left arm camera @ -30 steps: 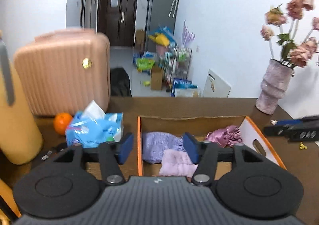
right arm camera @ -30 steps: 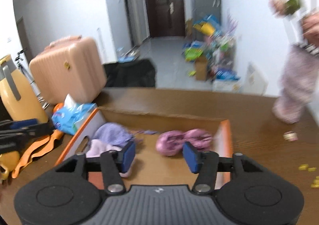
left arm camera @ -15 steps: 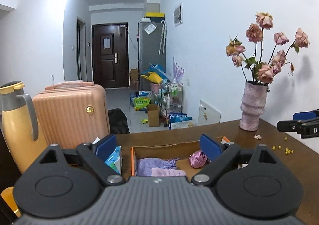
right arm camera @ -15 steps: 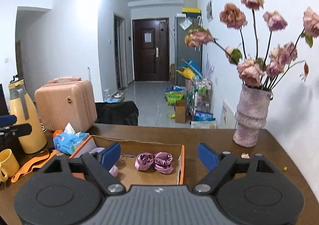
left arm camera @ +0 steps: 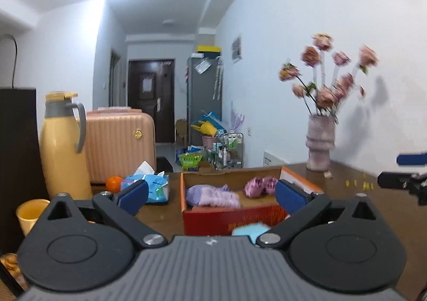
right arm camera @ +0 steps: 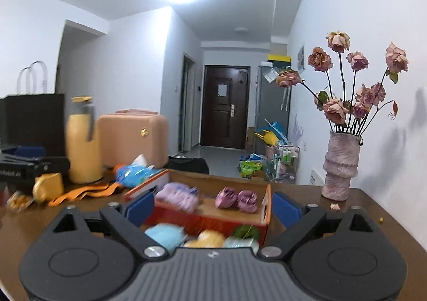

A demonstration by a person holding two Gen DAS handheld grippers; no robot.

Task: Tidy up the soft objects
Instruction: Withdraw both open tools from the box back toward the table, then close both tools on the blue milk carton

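Only the right wrist view showed the soft things lying on the table in front of the box: a fluffy light-blue ball (right arm camera: 165,236), a yellow knitted roll (right arm camera: 210,239), a pale mint bundle (right arm camera: 241,242) and a green piece (right arm camera: 246,231), all blurred and just behind the gripper body. The left wrist view caught only a sliver of the blue one, but it alone showed the small yellow crumbs (left arm camera: 359,184) scattered on the brown tabletop (left arm camera: 347,194) and a round orange fruit (left arm camera: 114,184) beside the crinkled blue tissue pack (left arm camera: 149,186). In both views the open cardboard box (left arm camera: 229,218), red-fronted with orange edges, held a ribbed lilac knit (left arm camera: 213,195) at its left and two shiny pink scrunchies (left arm camera: 260,186) farther right, apart from each other. The left gripper (left arm camera: 210,195) and the right gripper (right arm camera: 213,206) each had blue-padded jaws spread wide and widening further, with nothing pinched between them. A smooth yellow thermos (left arm camera: 62,146) with a grey handle stood beside a ridged peach suitcase (left arm camera: 120,141), and a rough, lumpy pink vase (right arm camera: 340,165) of dried roses stood at the table's far right corner.
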